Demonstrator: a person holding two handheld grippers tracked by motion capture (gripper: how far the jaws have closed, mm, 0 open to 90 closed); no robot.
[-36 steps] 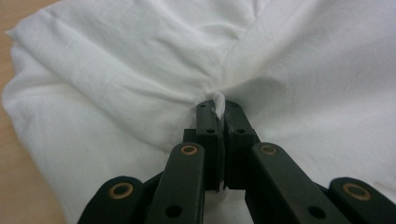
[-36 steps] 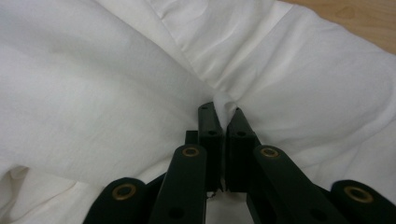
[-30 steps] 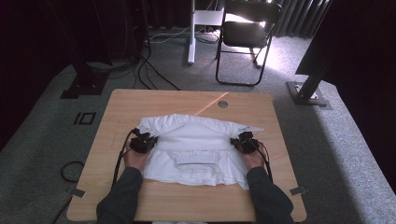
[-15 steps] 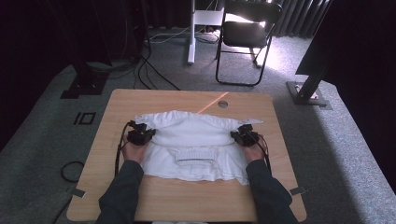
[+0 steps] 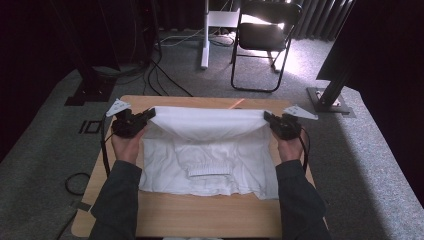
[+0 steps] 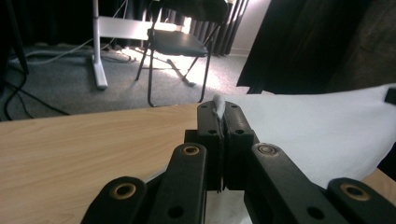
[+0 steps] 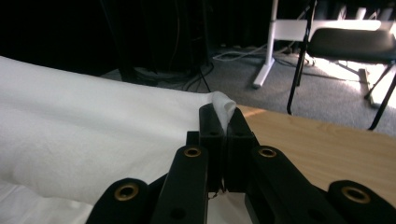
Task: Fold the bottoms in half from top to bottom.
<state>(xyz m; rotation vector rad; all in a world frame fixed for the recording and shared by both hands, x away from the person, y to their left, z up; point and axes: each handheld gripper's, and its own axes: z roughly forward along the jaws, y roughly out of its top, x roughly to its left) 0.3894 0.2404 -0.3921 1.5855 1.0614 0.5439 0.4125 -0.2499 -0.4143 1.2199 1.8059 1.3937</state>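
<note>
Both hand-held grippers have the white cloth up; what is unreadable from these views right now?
- Far strip of the light wooden table: high view, hidden behind the raised edge of the white cloth garment.
- Pads of the left hand-held gripper and of the right hand-held gripper: gripper views, covered by pinched cloth.
- Black folding chair: high view, top cut off by the frame edge.

Dark grey sleeves (image 5: 117, 200); black hand-held grippers, brass-ringed screws, grey three-cornered plates (image 5: 118, 106).
</note>
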